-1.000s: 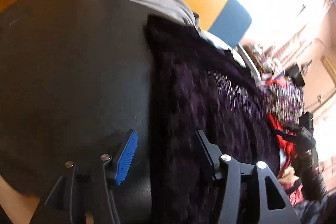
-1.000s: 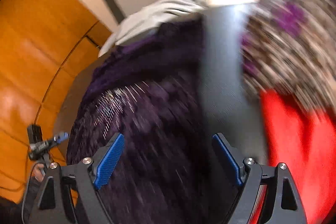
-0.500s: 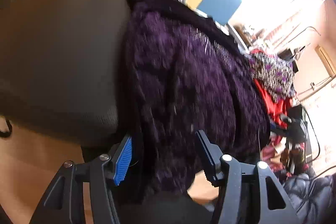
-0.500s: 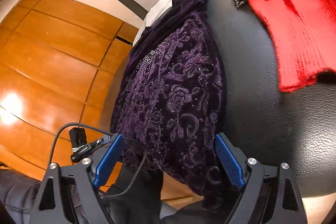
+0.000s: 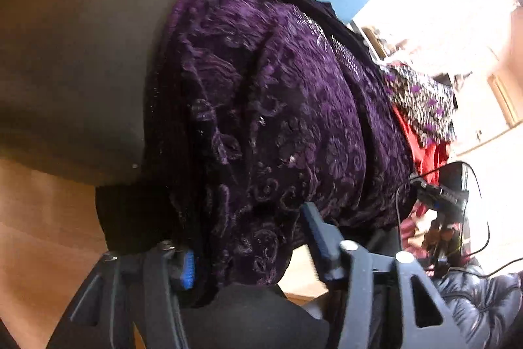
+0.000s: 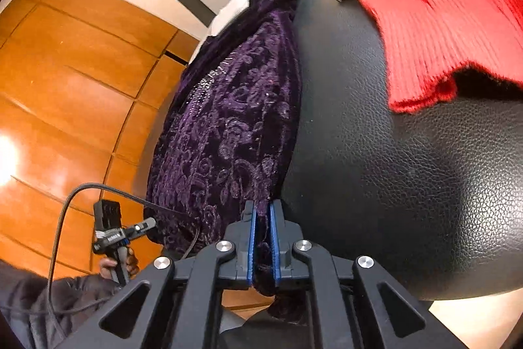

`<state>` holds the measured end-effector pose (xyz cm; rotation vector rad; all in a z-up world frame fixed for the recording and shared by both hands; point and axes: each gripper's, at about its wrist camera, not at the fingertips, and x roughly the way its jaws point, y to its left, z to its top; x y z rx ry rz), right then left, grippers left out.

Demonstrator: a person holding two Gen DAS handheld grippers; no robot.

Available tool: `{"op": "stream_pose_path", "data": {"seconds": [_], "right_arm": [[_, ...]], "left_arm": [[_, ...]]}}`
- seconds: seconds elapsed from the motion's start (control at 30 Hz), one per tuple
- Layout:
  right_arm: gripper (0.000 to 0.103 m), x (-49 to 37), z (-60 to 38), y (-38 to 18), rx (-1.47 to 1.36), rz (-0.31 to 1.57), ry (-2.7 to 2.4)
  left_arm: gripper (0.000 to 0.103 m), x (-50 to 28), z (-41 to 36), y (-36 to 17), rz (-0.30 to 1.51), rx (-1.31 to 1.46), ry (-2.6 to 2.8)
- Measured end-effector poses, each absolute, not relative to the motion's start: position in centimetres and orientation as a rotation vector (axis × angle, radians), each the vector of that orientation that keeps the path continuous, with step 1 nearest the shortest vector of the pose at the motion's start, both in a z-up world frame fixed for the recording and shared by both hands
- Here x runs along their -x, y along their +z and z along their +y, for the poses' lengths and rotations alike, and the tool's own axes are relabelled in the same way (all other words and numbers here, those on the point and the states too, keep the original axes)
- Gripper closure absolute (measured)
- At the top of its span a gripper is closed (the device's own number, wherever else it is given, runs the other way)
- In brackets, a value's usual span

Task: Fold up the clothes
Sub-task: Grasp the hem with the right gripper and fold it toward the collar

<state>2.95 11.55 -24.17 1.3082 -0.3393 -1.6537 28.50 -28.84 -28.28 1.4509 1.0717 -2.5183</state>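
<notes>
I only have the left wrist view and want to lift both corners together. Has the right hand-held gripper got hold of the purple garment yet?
Observer: Yes. In the right wrist view, the right hand-held gripper is shut on the near edge of the purple garment.
Operator: How deep is the bite?
Observer: Fabric fills the whole length of the pads, and a fold of it bulges out behind them.
Operator: Is the red knit lying on the purple garment?
Observer: No. The red knit lies apart from it, with bare black table between them.
</notes>
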Motion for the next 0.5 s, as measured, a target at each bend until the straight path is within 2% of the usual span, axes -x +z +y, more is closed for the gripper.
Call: {"op": "stream_pose_path", "data": {"seconds": [0.03, 0.07, 0.23, 0.4, 0.43, 0.5], "right_arm": [[0.093, -3.0, 11.9, -24.2, -1.317, -0.348, -1.641], [0.092, -3.1, 12.0, -24.3, -1.342, -0.358, -1.615], [0.086, -4.1, 12.9, -24.4, -1.394, -0.324, -1.586], [0.086, -5.0, 13.3, -25.3, -1.405, -0.33, -1.58], [0.087, -5.1, 13.3, -25.3, -1.407, -0.323, -1.585], [0.097, -5.3, 13.1, -24.9, -1.421, -0.265, -1.609]], "left_arm": [[0.086, -28.3, -28.8, -28.5, 1.045, -1.468, -2.503], [0.091, -28.3, -29.0, -28.7, 1.044, -1.473, -2.491], [0.088, -28.0, -29.4, -29.1, 1.063, -1.491, -2.469], [0.086, -27.4, -29.1, -29.1, 1.031, -1.531, -2.468], [0.093, -27.4, -29.0, -29.0, 1.018, -1.537, -2.47], [0.097, -27.5, -28.7, -28.2, 1.027, -1.534, -2.521]]}}
